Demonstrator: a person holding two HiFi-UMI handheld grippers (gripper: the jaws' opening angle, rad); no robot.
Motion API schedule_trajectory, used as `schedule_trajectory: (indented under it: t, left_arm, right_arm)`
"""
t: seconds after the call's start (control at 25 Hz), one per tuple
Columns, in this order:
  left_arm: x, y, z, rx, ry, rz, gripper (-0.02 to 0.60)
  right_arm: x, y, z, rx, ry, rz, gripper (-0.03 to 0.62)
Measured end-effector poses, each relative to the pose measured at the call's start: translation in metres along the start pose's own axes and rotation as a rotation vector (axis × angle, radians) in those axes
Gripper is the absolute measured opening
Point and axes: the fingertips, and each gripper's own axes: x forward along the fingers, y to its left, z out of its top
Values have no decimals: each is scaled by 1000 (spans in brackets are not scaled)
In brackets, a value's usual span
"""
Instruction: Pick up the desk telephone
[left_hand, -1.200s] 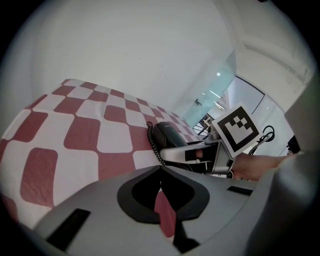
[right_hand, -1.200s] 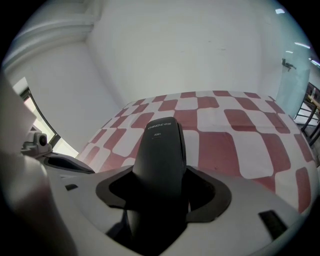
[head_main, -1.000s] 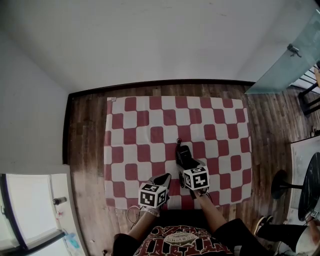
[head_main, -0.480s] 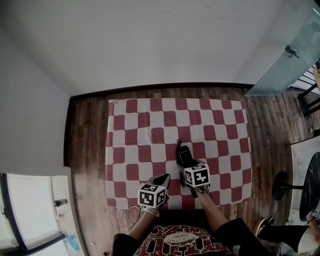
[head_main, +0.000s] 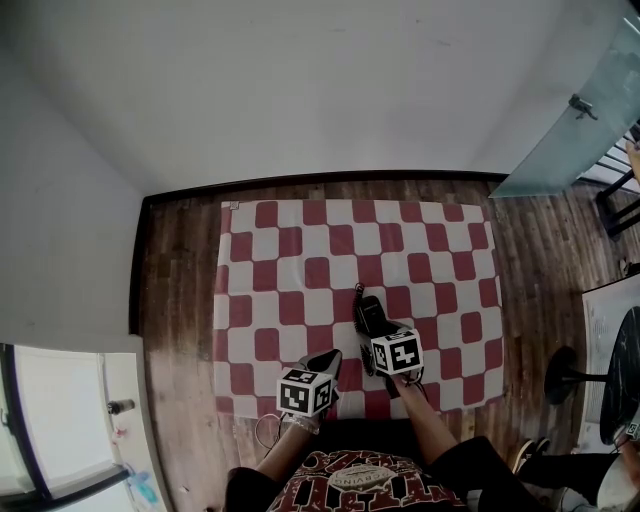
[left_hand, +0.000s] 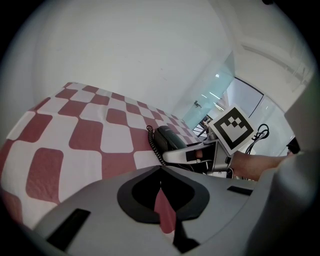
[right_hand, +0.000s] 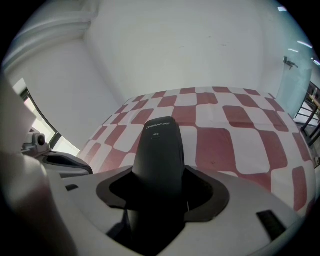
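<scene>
Right gripper (head_main: 376, 330) barely shifted, fingers clamped on telephone (head_main: 367, 307), left gripper (head_main: 329, 360) alongside

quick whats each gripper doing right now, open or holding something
Left gripper: shut, nothing between its jaws.
Right gripper: shut on the black plastic telephone handset.

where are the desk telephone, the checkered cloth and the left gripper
desk telephone (right_hand: 161, 145): right gripper view, on the back of its dark handset.
checkered cloth (head_main: 300, 270): head view, on a bare patch left of the telephone.
left gripper (head_main: 330, 358): head view, midway between its fingertips.
</scene>
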Motion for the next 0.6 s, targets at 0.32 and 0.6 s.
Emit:
schedule_trajectory:
  t: [0.32, 0.6]
  left_arm:
    - [2, -4, -4, 2, 7, -11, 5]
    - [4, -6, -6, 0, 16, -20, 5]
  right_arm:
    - [-6, 0, -8, -14, 9, -3, 294]
    - [-13, 2, -13, -21, 16, 0, 295]
